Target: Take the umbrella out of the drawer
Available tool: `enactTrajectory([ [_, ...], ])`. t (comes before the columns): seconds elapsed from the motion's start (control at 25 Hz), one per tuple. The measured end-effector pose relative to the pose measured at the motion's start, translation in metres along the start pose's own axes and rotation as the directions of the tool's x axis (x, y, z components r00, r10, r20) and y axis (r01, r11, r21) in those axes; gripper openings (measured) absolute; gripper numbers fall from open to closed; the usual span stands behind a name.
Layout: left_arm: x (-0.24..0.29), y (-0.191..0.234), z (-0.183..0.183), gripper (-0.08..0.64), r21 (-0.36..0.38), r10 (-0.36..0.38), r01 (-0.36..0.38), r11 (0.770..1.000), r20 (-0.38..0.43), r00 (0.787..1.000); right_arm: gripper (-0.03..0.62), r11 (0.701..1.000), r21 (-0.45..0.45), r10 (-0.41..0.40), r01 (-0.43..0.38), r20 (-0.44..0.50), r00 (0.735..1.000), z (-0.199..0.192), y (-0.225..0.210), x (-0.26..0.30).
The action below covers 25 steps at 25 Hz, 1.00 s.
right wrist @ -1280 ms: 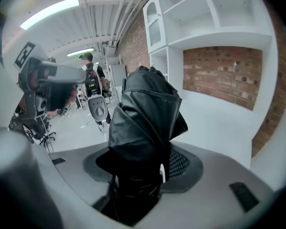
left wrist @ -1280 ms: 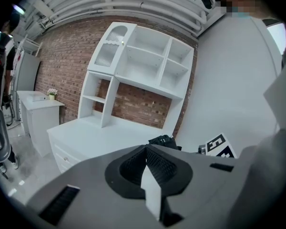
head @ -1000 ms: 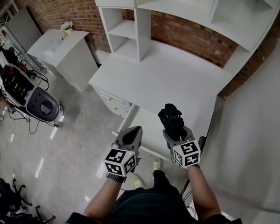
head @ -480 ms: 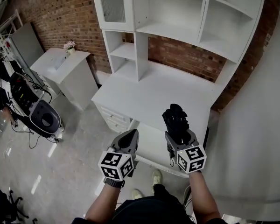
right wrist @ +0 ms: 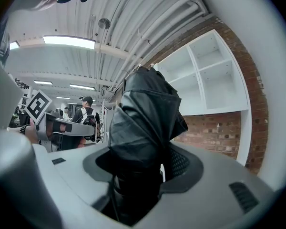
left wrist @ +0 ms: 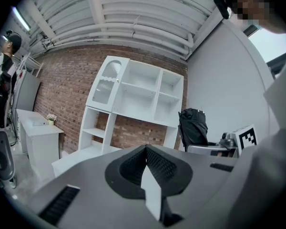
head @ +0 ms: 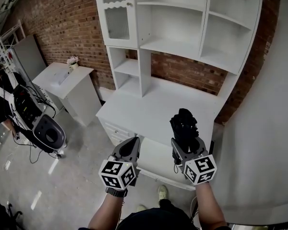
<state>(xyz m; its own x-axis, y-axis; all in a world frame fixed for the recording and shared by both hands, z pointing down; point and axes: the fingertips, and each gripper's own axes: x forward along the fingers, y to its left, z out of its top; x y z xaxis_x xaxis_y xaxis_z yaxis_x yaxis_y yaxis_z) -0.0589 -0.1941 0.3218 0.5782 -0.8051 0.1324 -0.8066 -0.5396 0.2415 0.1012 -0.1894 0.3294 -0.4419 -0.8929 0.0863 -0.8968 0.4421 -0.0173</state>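
Gripping the folded black umbrella, right tongs sit beside the left tongs — those pressed together.

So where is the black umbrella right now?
The umbrella is right of centre in the head view, clamped in the jaws of the right gripper, in front of the white desk and its open drawer.

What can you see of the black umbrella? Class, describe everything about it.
The umbrella is black, folded and compact. Its cloth-like canopy is bunched in loose creases rather than strapped tight. Its lower end is clamped between the jaws of the right gripper, and the canopy bulges up above them, roughly upright. It is held in the air in front of the white desk, and nothing else touches it.
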Motion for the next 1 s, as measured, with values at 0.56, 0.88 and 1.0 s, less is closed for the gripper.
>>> enactTrajectory([
  [0.56, -0.001, 0.001, 0.025, 0.006, 0.024, -0.005, 0.005, 1.0, 0.036, 0.999, 0.23, 1.0, -0.014, -0.001, 0.002, 0.067, 0.998, 0.032, 0.0, 0.001],
  [0.88, 0.0, 0.008, 0.026, 0.006, 0.026, -0.007, 0.007, 1.0, 0.037, 0.999, 0.23, 1.0, -0.016, -0.008, 0.009, 0.068, 0.998, 0.032, 0.002, 0.007],
  [1.0, 0.001, 0.009, 0.028, 0.006, 0.029, -0.01, 0.009, 1.0, 0.04, 0.999, 0.23, 1.0, -0.017, -0.009, 0.01, 0.068, 0.998, 0.033, 0.002, 0.009],
])
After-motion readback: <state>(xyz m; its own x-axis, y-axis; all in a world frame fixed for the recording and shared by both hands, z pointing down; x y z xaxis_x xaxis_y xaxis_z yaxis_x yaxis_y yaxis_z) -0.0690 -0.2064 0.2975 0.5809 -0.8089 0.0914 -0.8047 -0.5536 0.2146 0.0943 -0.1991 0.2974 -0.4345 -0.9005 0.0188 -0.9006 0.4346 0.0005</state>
